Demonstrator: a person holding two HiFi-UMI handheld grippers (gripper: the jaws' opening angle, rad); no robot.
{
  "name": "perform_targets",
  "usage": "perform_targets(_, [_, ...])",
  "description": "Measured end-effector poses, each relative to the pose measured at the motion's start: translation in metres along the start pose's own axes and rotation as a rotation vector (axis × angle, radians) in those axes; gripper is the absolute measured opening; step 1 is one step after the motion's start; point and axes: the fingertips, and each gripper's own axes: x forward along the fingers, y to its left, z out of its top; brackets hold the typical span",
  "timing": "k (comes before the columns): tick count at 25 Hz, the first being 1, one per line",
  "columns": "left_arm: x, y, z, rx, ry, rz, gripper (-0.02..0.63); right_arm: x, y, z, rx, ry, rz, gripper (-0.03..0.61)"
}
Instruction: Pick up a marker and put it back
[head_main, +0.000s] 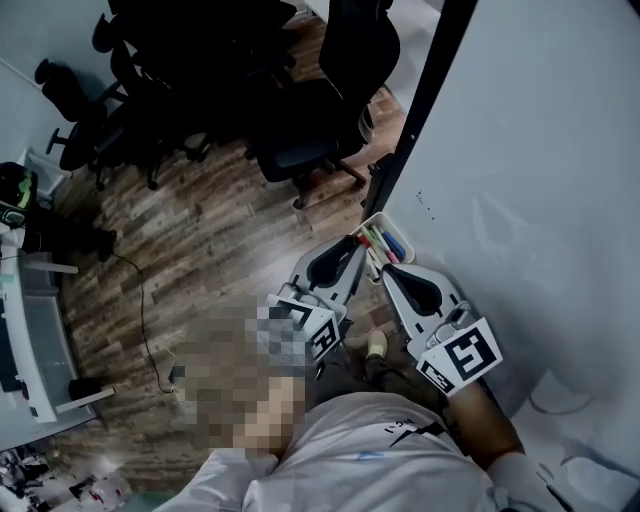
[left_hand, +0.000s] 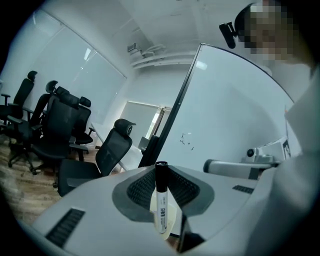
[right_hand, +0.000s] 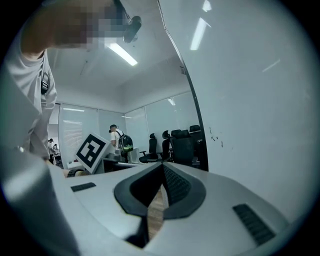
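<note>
A marker (left_hand: 161, 200) with a black cap and a white printed barrel stands upright between the jaws of my left gripper (left_hand: 161, 169), which is shut on it. In the head view the left gripper (head_main: 355, 246) has its tips at the near left edge of a small white tray (head_main: 373, 219) fixed to the whiteboard. Several coloured markers (head_main: 383, 243) lie in that tray. My right gripper (head_main: 388, 268) sits just right of the left one, below the tray. Its jaws (right_hand: 162, 167) meet at the tips with nothing between them.
The whiteboard (head_main: 520, 150) with its dark frame post (head_main: 420, 110) fills the right side. Black office chairs (head_main: 310, 120) stand on the wood floor (head_main: 200, 230) behind. A cable (head_main: 145, 330) trails on the floor at left. A person with a backpack (right_hand: 119, 140) stands far off.
</note>
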Motion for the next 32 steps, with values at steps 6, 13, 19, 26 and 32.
perform_targets(6, [-0.030,-0.032,0.035,0.080,-0.064,0.013,0.081,-0.015,0.013,0.014,-0.033,0.001,-0.003,0.012])
perform_targets(13, [-0.054,-0.071,0.066,0.162,-0.106,0.010,0.081,-0.037,0.022,0.044,-0.081,-0.011,-0.020,0.012])
perform_targets(19, [-0.069,-0.094,0.088,0.188,-0.156,0.018,0.081,-0.055,0.038,0.064,-0.109,-0.017,-0.003,0.012])
perform_targets(26, [-0.076,-0.110,0.098,0.210,-0.187,0.015,0.081,-0.064,0.045,0.078,-0.123,-0.053,0.007,0.012])
perform_targets(32, [-0.077,-0.117,0.097,0.214,-0.199,0.007,0.081,-0.068,0.045,0.078,-0.122,-0.063,0.017,0.012])
